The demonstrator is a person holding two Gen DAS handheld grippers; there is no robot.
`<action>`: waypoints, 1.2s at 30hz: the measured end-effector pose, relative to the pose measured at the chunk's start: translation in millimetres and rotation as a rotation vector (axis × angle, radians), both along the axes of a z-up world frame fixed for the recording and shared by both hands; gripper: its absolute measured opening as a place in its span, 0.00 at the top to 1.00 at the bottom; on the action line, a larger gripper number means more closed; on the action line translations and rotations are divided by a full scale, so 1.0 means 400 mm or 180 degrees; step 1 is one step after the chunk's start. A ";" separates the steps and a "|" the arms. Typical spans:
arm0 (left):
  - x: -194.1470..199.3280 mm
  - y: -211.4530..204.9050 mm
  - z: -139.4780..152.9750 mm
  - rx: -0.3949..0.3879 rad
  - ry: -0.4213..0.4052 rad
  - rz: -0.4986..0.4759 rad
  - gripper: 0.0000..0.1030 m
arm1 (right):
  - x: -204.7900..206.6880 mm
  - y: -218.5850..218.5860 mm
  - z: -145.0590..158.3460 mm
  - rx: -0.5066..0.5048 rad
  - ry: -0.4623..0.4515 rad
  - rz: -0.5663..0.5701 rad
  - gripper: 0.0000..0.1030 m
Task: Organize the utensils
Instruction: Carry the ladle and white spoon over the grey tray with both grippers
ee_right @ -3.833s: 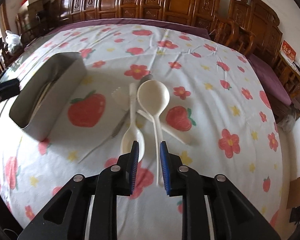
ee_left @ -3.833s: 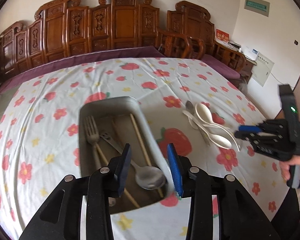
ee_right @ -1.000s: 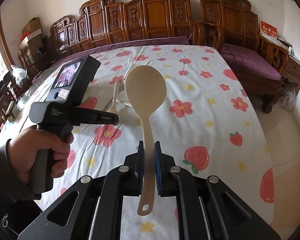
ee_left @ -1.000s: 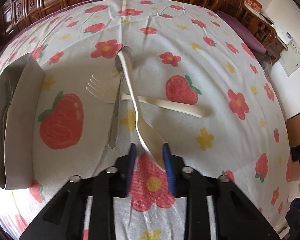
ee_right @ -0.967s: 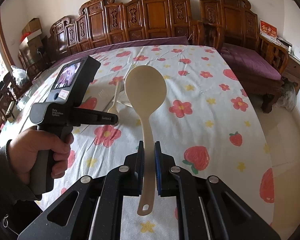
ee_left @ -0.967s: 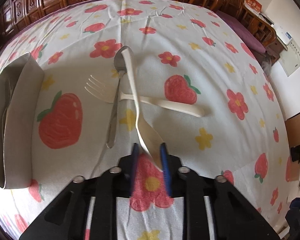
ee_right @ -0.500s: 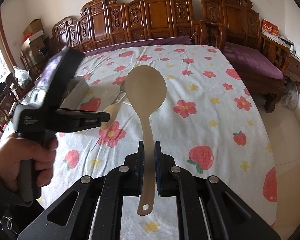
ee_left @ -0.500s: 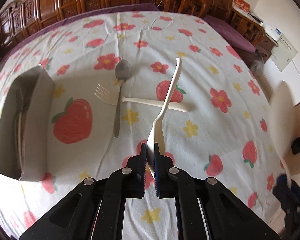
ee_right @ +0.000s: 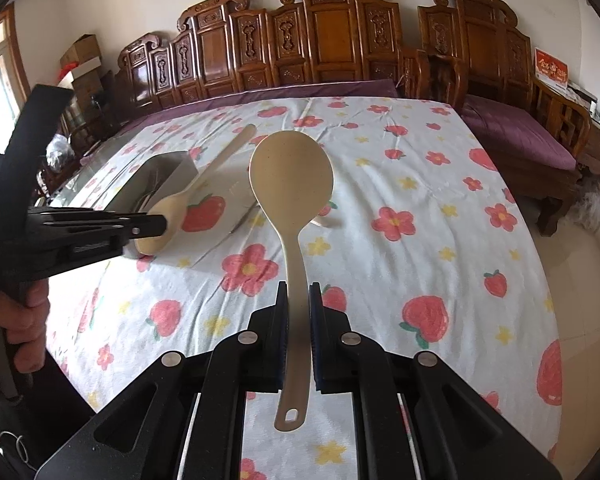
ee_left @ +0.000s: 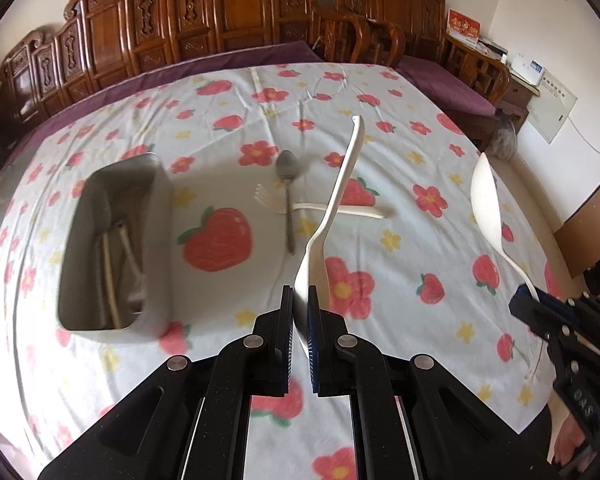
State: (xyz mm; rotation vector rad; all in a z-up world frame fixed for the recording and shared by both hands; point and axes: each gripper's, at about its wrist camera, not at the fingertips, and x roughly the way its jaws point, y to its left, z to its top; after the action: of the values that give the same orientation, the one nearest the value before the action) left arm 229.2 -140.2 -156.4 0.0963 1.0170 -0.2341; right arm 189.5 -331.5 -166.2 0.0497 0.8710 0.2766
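Observation:
My left gripper (ee_left: pixel 299 320) is shut on the bowl end of a cream plastic spoon (ee_left: pixel 340 192), held in the air with its handle pointing away over the table. My right gripper (ee_right: pixel 299 316) is shut on the handle of a large cream ladle (ee_right: pixel 291 184), bowl upward; the same ladle (ee_left: pixel 487 204) shows at the right of the left wrist view. On the cloth lie a metal spoon (ee_left: pixel 287 184) and a cream plastic fork (ee_left: pixel 320 208), crossed. The grey utensil tray (ee_left: pixel 158 264) stands to the left and holds several utensils.
The table wears a white cloth with red flowers and strawberries (ee_left: pixel 216 244). Carved wooden chairs (ee_left: pixel 240 16) line its far side, and a purple-cushioned bench (ee_right: pixel 516 128) stands to the right. A person's hand (ee_right: pixel 16 328) grips the left gripper's handle.
My left gripper closed on the cream spoon on the cloth and lifted it up and back; the tray now shows more fully. The right gripper has kept still with the ladle.

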 end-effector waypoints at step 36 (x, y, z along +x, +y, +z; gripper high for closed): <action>0.039 0.411 0.013 -0.0203 -0.0259 0.0488 0.95 | 0.118 0.280 0.053 -0.0125 -0.0204 0.0521 0.89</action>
State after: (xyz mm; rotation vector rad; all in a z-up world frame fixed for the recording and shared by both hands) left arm 244.8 24.0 -151.2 -0.0299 0.9304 -0.1215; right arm 236.9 -219.5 -144.8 -0.0668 0.8177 0.4119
